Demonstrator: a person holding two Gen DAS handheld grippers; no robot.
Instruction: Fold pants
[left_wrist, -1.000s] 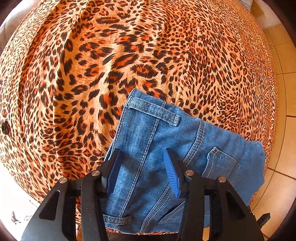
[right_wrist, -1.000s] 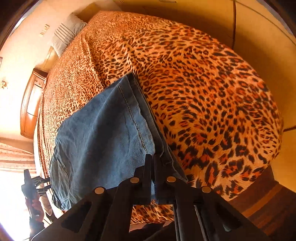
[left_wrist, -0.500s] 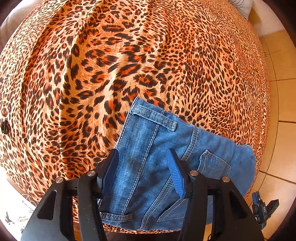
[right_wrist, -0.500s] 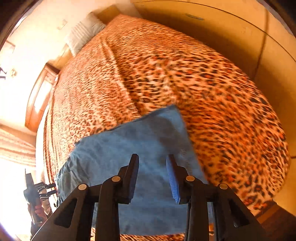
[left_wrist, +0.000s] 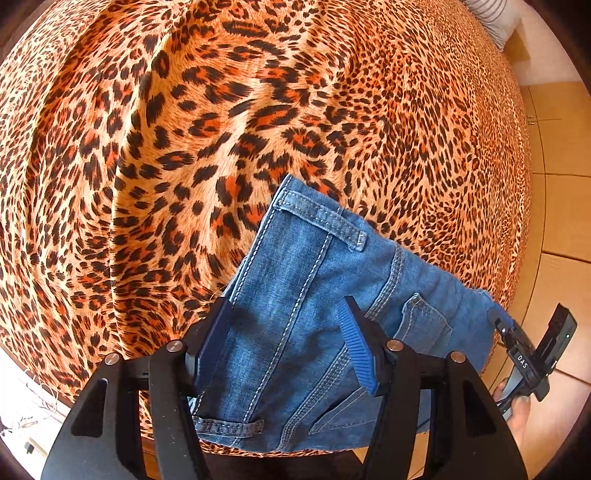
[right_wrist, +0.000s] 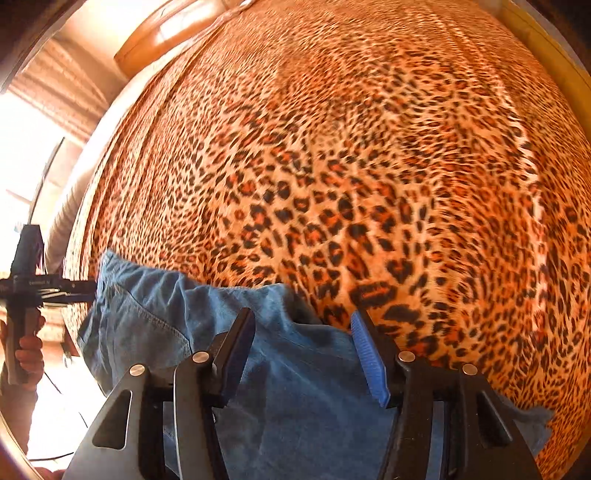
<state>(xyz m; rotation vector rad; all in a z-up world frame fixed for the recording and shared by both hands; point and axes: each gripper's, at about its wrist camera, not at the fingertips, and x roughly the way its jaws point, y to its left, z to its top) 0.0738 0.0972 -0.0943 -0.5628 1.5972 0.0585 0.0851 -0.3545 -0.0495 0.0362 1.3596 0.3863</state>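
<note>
Folded blue denim pants (left_wrist: 317, 314) lie on the near edge of a leopard-print bed (left_wrist: 221, 129); waistband, belt loop and a back pocket face up. My left gripper (left_wrist: 284, 339) is open, just above the waist end, holding nothing. In the right wrist view the pants (right_wrist: 295, 369) lie flat under my right gripper (right_wrist: 303, 347), which is open and empty above the leg end. The right gripper also shows at the pants' far edge in the left wrist view (left_wrist: 524, 354). The left gripper, held in a hand, shows in the right wrist view (right_wrist: 26, 291).
The bed cover (right_wrist: 369, 166) spreads far beyond the pants. A striped pillow (left_wrist: 495, 18) lies at the far corner. Tiled floor (left_wrist: 561, 206) runs along the right side. A wooden headboard (right_wrist: 166, 40) and a bright window (right_wrist: 22, 177) stand at the left.
My right gripper let go of the pants' edge, opened and drew back above them. My left gripper stayed open and pulled back slightly. The pants now lie flat.
</note>
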